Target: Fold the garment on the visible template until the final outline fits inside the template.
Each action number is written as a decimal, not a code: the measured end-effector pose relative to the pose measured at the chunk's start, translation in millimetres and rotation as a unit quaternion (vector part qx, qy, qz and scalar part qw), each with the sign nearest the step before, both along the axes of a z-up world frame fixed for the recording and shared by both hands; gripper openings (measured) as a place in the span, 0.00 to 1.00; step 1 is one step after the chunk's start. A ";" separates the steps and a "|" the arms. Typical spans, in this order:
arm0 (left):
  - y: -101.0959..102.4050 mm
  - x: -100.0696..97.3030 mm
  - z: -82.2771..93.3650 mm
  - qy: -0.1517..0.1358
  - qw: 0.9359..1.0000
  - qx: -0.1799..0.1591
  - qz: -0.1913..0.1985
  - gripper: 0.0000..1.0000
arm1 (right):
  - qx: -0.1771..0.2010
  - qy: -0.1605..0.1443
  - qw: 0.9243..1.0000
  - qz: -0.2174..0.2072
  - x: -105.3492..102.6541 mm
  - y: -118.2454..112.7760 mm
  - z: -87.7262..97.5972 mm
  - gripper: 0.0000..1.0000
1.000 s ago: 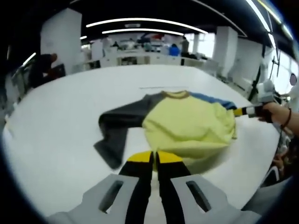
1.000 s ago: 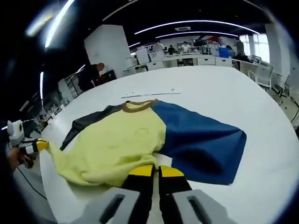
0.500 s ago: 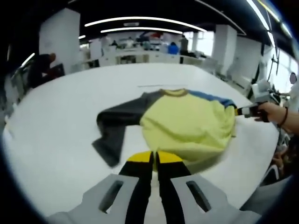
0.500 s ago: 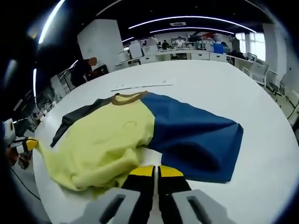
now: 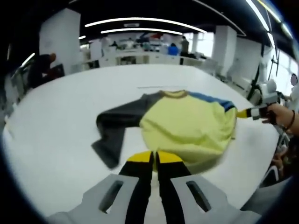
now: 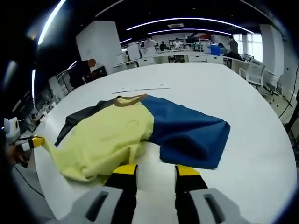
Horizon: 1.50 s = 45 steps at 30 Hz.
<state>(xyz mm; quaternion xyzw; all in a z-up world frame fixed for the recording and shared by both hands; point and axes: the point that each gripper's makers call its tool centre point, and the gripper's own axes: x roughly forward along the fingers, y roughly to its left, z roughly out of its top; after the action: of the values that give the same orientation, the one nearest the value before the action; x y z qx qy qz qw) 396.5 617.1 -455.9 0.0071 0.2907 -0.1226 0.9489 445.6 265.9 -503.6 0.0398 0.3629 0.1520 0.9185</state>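
A sweater with a yellow body (image 5: pixel 187 123) (image 6: pixel 112 140), dark grey sleeve (image 5: pixel 114 130), blue sleeve (image 6: pixel 191 135) and brown collar (image 5: pixel 175 94) lies spread on the white table (image 5: pixel 70 102) (image 6: pixel 243 93). My left gripper (image 5: pixel 154 157) is shut on the yellow hem. In the right gripper view it shows at the far left (image 6: pixel 32 142), with the hem corner drawn out to it. My right gripper (image 6: pixel 155 171) stands open just short of the rumpled hem, nothing between its fingers. In the left gripper view it (image 5: pixel 247 112) is held by a hand, slightly off the sweater's edge.
A thin pale line (image 5: pixel 156 87) (image 6: pixel 140 88) lies on the table beyond the collar. The table edge runs close behind both grippers. A person (image 5: pixel 44 65) (image 6: pixel 86 70) stands past the far left edge. Desks, chairs (image 6: pixel 254 70) and more people fill the background.
My right gripper has opened, let go of the yellow hem and drawn back a little; that part of the hem now lies rumpled on the table. The left gripper stays shut and still.
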 end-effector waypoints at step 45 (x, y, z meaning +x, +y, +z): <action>0.0 -4.6 -2.7 0.002 1.000 0.001 -0.002 0.00 | -0.100 -0.016 0.992 0.078 -33.3 74.1 -35.3 0.19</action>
<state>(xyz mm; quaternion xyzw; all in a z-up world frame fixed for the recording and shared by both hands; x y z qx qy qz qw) 391.9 617.1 -458.6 0.0086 0.2925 -0.1238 0.9482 412.4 340.0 -538.9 -0.0828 0.3632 0.1865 0.9091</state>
